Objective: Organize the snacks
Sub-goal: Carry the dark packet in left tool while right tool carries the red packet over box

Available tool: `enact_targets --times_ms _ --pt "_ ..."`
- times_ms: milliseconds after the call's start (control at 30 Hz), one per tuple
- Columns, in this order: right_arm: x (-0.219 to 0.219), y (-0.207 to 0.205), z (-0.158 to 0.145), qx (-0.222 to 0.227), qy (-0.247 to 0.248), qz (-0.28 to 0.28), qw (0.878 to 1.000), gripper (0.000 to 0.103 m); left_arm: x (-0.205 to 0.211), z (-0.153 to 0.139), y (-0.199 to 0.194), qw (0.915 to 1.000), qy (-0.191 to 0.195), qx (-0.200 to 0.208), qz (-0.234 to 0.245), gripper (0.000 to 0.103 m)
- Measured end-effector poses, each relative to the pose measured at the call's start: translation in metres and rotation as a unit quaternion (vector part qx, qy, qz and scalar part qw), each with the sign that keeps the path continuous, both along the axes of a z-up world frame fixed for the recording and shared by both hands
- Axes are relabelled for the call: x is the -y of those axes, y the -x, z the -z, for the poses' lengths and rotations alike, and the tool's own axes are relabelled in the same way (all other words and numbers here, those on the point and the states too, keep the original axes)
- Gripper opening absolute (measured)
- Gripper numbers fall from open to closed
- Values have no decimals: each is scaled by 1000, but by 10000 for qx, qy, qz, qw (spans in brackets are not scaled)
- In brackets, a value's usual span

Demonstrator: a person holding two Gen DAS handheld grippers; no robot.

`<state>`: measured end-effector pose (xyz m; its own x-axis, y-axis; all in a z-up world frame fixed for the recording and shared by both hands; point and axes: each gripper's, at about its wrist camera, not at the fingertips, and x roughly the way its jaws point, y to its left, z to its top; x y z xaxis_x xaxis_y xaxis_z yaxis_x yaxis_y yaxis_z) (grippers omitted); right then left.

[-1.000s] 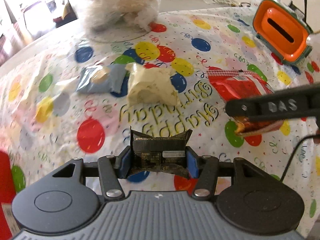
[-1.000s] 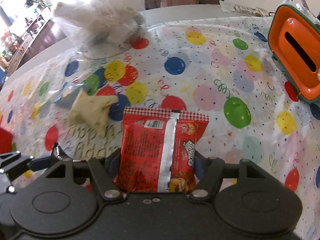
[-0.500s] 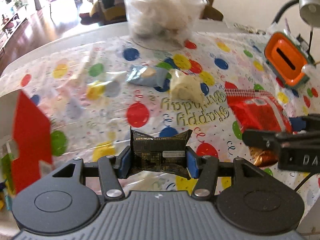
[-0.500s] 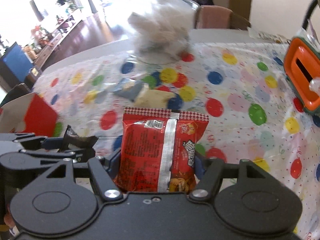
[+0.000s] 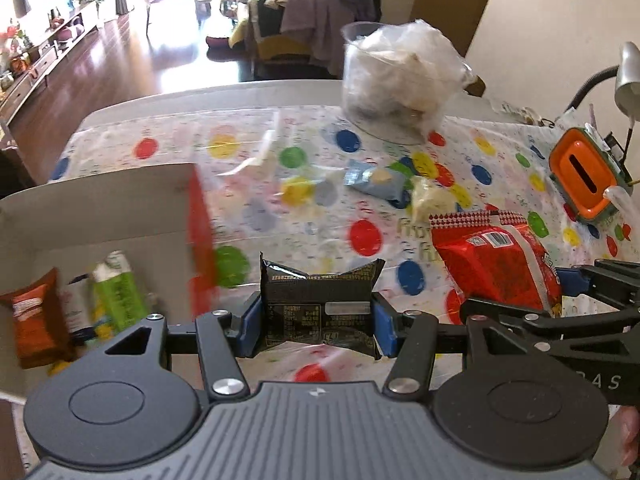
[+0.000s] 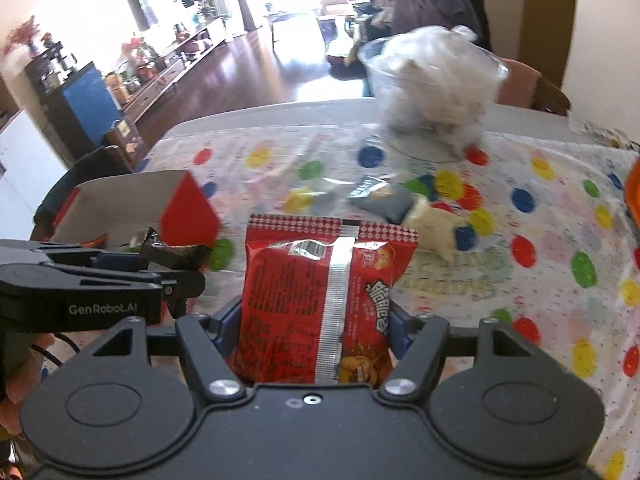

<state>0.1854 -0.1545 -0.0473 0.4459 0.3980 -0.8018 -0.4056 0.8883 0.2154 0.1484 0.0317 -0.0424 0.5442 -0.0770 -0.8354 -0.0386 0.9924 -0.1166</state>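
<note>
So the left gripper (image 5: 318,326) is clamped on a black snack pack (image 5: 320,308), long axis crosswise between the pads. Right gripper (image 6: 316,332) pinches the red chip bag (image 6: 320,300) upright, pointing forward. Left of both sits the box (image 5: 100,208).

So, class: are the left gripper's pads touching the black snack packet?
Touching: in the left wrist view, the left gripper presses both blue pads against the black snack packet.
</note>
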Motion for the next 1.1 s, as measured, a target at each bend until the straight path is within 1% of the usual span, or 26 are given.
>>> enact_targets --times_ms 300,533,867,1100 --pt "-66 16 -11 91 -64 -387 9992 68 -68 -15 29 9995 2 157 -290 55" --pt "-123 22 -10 122 -46 -676 9976 68 -121 -20 41 9980 -95 240 -577 55" --pt "-194 22 1 103 132 -889 9959 68 -194 -12 43 9952 -225 159 -934 55" --pt "-237 12 16 134 436 -972 9942 68 -230 7 32 9939 -418 -22 -1023 55"
